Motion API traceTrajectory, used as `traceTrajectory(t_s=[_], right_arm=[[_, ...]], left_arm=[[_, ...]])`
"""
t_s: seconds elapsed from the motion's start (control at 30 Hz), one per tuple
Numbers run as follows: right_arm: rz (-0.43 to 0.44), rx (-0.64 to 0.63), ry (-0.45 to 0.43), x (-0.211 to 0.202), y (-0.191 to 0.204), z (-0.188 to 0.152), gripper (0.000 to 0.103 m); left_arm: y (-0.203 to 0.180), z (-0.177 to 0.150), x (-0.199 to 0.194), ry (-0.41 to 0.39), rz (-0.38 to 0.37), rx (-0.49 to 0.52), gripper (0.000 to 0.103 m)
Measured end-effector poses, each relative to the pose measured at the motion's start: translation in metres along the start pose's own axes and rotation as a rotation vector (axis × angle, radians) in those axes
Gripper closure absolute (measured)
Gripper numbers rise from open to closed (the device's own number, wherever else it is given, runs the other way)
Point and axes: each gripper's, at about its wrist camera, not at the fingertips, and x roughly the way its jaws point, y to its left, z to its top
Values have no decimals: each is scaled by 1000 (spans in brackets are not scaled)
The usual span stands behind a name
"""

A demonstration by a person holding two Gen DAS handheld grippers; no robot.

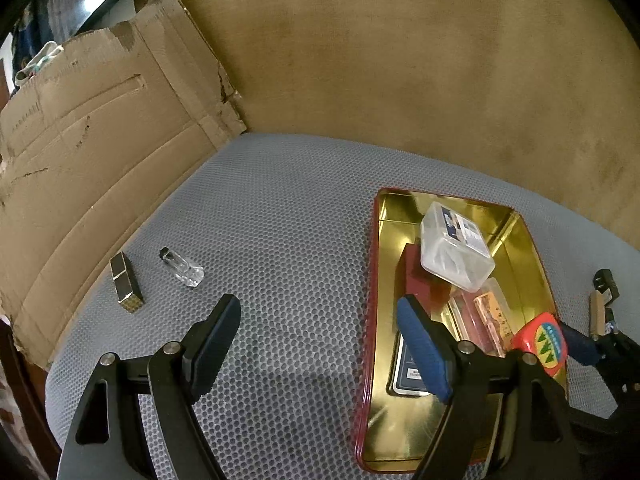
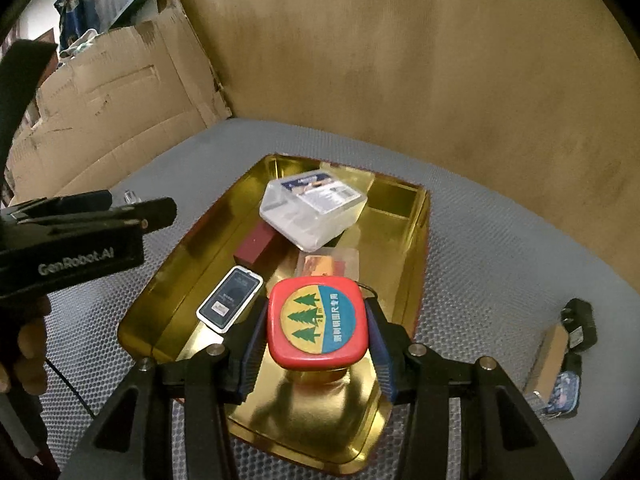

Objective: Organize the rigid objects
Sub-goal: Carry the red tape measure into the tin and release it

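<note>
A gold tin tray (image 2: 400,216) with a red rim (image 1: 370,280) lies on a grey mat. In it are a clear plastic box (image 2: 312,208), a dark red box (image 2: 254,246), a small dark card case (image 2: 230,298) and a flat clear packet (image 2: 332,262). My right gripper (image 2: 318,344) is shut on a red tape measure (image 2: 318,322) and holds it over the tray's near end; the tape measure also shows in the left wrist view (image 1: 544,344). My left gripper (image 1: 320,320) is open and empty above the mat, left of the tray. A small glass bottle (image 1: 182,268) and a dark gold-ended tube (image 1: 126,284) lie on the mat at the left.
A torn cardboard sheet (image 1: 92,152) stands along the left side. A brown fabric wall (image 1: 400,60) rises behind the mat. A black plug and small items (image 2: 568,352) lie on the mat right of the tray.
</note>
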Motion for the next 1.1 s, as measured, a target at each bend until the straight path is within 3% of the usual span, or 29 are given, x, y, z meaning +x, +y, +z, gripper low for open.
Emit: traceTrajectory(t_s=[0.67,0.93,1.1], right_arm=[[8,7,86,19,-3,-10,55],[11,24,14,-10,-13,-13,50],[-50,71,-59,-42,-46,-31,50]], left_arm=[[-4,-1,-1,0,7,4,26],[-6,-2,-1,-4,16,22,26],[-8,-3,-1,-8,14,35,26]])
